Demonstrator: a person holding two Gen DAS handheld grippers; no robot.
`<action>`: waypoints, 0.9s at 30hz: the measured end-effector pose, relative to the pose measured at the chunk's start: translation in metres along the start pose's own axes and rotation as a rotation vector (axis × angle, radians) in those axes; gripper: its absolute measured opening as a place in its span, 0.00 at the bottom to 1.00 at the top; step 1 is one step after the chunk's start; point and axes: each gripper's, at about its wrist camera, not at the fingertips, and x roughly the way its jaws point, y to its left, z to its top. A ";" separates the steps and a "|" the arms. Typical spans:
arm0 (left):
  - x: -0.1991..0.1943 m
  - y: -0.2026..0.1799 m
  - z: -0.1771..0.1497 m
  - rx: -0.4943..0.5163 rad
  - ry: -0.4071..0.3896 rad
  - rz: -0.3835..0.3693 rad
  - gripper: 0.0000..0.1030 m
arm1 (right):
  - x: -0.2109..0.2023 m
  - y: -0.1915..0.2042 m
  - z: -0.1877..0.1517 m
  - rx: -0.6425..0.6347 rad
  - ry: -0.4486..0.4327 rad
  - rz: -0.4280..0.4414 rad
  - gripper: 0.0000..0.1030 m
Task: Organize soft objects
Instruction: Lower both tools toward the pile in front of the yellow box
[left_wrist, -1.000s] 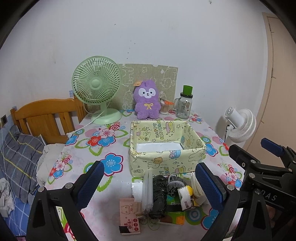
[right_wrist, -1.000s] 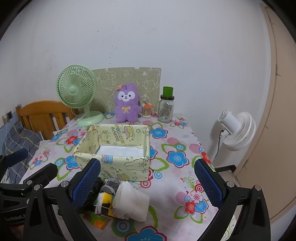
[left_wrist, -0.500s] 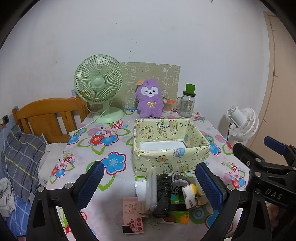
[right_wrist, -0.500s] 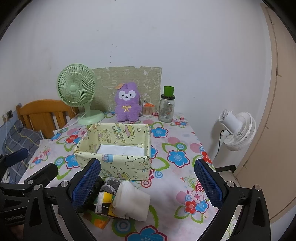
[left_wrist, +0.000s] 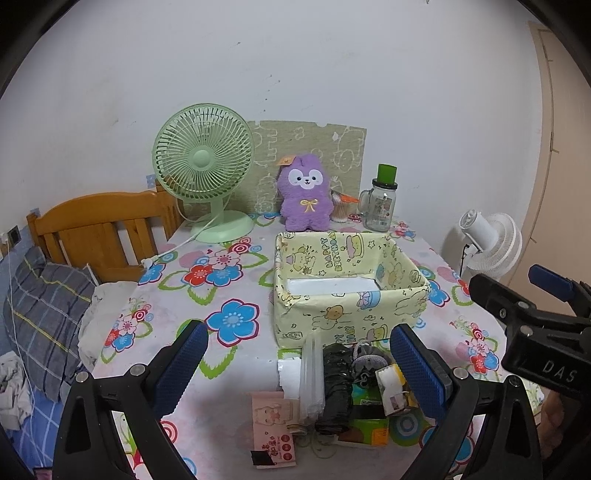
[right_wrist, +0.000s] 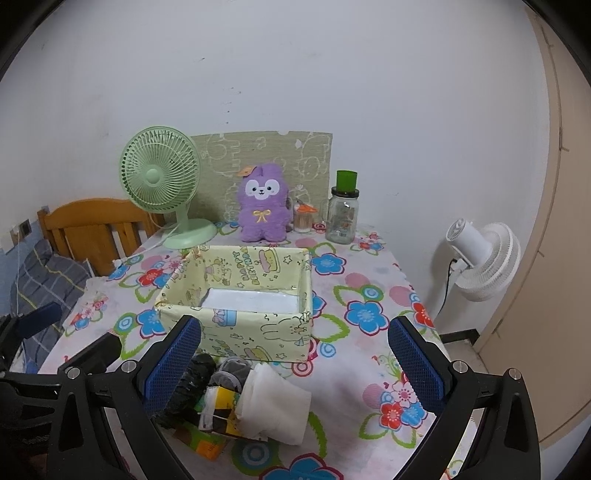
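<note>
Black crinkled roll (left_wrist: 337, 387) lies lengthwise ahead between the wide-open, empty left gripper (left_wrist: 300, 363) fingers; right gripper (right_wrist: 293, 360) likewise wide open and empty.

At the table's far edge you see a green desk fan (left_wrist: 203, 162), upright, with its white cord trailing left. A glass jar (left_wrist: 380, 203) with a green lid stands to the right. Off the table's right edge, a white floor fan (right_wrist: 480, 258) stands by the wall. A wooden headboard (left_wrist: 99, 221) adjoins the left side.
</note>
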 end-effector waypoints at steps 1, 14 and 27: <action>0.002 0.000 -0.001 0.000 0.004 -0.001 0.97 | 0.001 0.000 0.000 0.002 0.002 0.002 0.99; 0.031 0.000 -0.015 0.003 0.072 -0.028 0.96 | 0.026 0.003 -0.008 0.008 0.044 0.012 0.99; 0.067 0.000 -0.032 0.001 0.161 -0.024 0.93 | 0.065 0.010 -0.032 -0.004 0.140 0.052 0.99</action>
